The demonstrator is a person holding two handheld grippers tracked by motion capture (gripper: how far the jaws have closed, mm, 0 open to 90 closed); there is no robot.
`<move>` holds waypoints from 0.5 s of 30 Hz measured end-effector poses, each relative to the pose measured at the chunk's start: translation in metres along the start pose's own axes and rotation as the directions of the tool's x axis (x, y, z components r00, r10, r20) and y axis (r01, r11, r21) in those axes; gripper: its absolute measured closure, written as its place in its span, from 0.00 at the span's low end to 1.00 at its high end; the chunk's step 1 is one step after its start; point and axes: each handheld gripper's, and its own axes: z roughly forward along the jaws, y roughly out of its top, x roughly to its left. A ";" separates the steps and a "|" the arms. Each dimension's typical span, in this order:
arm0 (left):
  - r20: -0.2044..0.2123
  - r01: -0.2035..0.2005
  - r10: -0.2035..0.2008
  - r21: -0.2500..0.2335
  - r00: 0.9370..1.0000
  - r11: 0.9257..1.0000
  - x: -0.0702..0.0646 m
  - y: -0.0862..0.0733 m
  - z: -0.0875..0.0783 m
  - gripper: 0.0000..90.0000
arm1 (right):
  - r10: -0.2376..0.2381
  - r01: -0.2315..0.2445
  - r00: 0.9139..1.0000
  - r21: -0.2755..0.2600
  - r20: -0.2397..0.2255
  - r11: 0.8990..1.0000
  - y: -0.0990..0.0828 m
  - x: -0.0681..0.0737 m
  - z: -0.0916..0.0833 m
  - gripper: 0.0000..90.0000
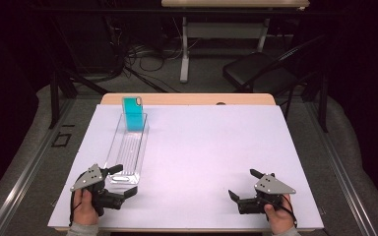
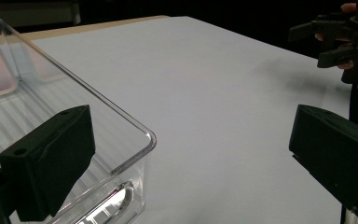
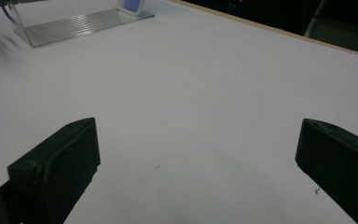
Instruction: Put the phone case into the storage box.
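White sheet (image 1: pixel 202 157) covers a wood-edged table (image 1: pixel 187 99); dark room, cables and a folding chair (image 1: pixel 258 71) on the floor beyond. Clear ribbed tray (image 1: pixel 126 152) lies at 10 o'clock, long axis 6-to-12, teal card-like item (image 1: pixel 133 114) (possibly a pouch) upright at its far end. Left gripper (image 1: pixel 120 181) spread astride the near corner; right gripper (image 1: pixel 245 184) spread, empty, 5 o'clock.

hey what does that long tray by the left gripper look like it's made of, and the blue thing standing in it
Tray: clear, glossy hard plastic by the look; the white table shows through its walls, the rim glints, and the floor is ribbed. Glass seems less likely.

Blue thing: a flat, upright teal piece with rounded corners, smooth and evenly coloured, probably plastic; it is too small to be sure.
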 end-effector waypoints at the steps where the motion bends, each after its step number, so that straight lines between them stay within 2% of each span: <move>1: 0.001 -0.002 0.002 0.001 1.000 1.000 0.000 0.000 0.000 0.00 | -0.004 0.004 1.000 0.001 -0.003 1.000 0.000 0.000 0.000 0.00; 15: 0.012 -0.006 0.006 0.012 1.000 1.000 -0.001 0.000 0.003 0.00 | -0.009 0.010 1.000 0.018 -0.020 1.000 -0.001 0.003 0.003 0.00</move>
